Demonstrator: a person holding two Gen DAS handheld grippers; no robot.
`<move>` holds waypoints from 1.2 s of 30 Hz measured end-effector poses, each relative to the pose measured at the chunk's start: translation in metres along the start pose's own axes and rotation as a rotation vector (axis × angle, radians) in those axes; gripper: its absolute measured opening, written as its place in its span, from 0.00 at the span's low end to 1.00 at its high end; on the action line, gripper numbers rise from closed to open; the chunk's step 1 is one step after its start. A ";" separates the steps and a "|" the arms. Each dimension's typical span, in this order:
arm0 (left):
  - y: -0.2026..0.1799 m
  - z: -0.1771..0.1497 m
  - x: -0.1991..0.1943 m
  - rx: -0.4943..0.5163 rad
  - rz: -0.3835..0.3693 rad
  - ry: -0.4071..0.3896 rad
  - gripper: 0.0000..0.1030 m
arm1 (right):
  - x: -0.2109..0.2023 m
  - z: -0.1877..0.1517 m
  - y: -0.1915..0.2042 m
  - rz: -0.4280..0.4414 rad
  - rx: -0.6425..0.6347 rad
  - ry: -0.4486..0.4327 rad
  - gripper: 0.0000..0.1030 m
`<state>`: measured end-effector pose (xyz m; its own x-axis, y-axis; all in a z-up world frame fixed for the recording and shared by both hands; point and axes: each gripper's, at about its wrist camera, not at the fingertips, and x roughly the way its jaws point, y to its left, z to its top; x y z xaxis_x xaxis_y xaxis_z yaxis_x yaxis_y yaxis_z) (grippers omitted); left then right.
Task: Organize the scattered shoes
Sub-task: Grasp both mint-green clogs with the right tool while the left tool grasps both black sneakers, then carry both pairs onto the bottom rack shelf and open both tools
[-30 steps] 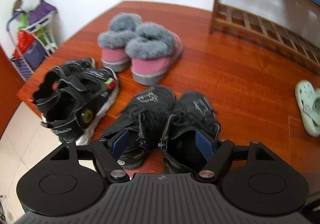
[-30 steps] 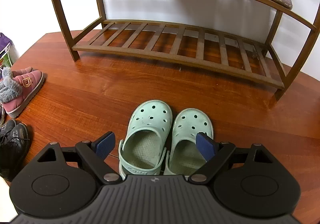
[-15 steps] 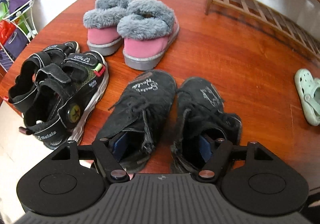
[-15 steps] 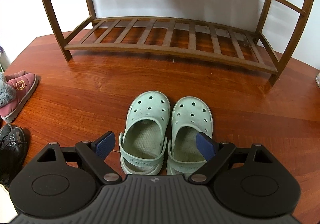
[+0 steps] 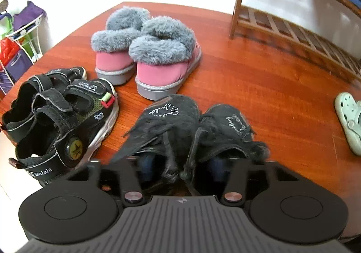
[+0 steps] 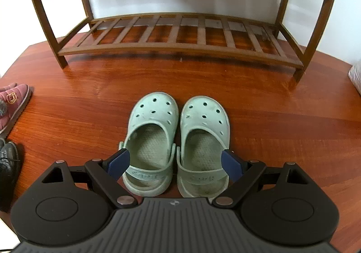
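Inside fuzzy black boots [image 5: 194, 131], left fingers [image 5: 146, 165] pinch; right fingers [image 6: 118, 161] wide around perforated clogs [image 6: 178, 140].

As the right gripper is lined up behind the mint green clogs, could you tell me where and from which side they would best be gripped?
Probably by the outer heel walls, from behind. The mint green clogs sit side by side, toes toward the shoe rack, heel straps facing the right gripper. Its open fingers already flank both heels, so closing should squeeze the pair together.
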<state>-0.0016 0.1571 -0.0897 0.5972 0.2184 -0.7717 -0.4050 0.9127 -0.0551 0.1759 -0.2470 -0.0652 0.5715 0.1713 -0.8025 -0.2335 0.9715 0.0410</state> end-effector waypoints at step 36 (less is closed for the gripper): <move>-0.041 0.010 -0.023 -0.084 -0.038 -0.013 0.21 | 0.062 0.005 -0.015 0.051 0.017 0.002 0.17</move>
<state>0.0079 0.1185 -0.0629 0.6218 0.1892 -0.7600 -0.4380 0.8885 -0.1372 0.2187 -0.2507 -0.1123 0.5579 0.2206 -0.8000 -0.2488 0.9641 0.0924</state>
